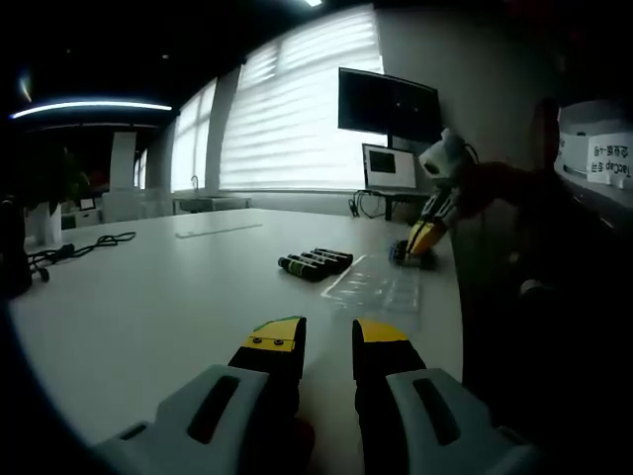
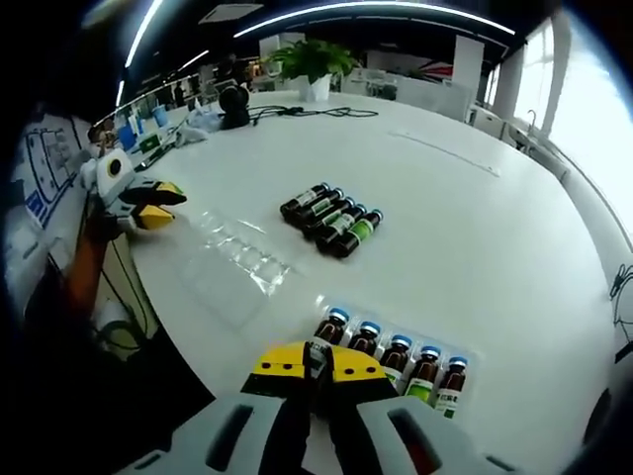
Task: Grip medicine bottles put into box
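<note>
Nearest my right gripper, whose jaws sit pressed together with nothing between them, lies the clear tray at the table's near edge, five brown blue-capped medicine bottles standing in its slots just beyond the fingertips. Farther from that tray, toward the middle of the white table, I see a row of dark bottles lying side by side, and an empty clear tray beside them. My left gripper hovers over the table with its jaws narrowly parted and empty, well apart from the filled tray.
</note>
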`<act>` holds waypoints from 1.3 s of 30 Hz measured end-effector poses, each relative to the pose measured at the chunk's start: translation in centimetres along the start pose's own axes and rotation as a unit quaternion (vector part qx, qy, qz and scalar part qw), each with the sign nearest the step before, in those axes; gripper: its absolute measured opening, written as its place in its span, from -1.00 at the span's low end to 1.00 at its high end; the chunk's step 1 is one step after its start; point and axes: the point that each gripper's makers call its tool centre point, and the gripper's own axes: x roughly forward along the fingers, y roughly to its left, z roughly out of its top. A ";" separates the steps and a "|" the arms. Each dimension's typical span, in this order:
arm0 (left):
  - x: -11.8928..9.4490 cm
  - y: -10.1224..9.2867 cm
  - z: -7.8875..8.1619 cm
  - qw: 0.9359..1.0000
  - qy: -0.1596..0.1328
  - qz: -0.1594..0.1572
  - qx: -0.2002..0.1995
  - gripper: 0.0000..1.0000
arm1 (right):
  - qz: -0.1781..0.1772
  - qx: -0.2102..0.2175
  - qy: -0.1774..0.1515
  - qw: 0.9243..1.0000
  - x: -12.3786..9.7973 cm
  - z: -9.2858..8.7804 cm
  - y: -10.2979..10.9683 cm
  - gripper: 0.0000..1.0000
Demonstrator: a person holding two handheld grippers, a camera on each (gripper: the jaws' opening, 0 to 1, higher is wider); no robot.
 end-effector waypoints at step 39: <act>0.0 0.2 -0.1 1.000 0.001 0.004 0.001 -0.74 | -0.021 0.051 -0.147 0.988 -2.4 -0.1 -0.2 -0.98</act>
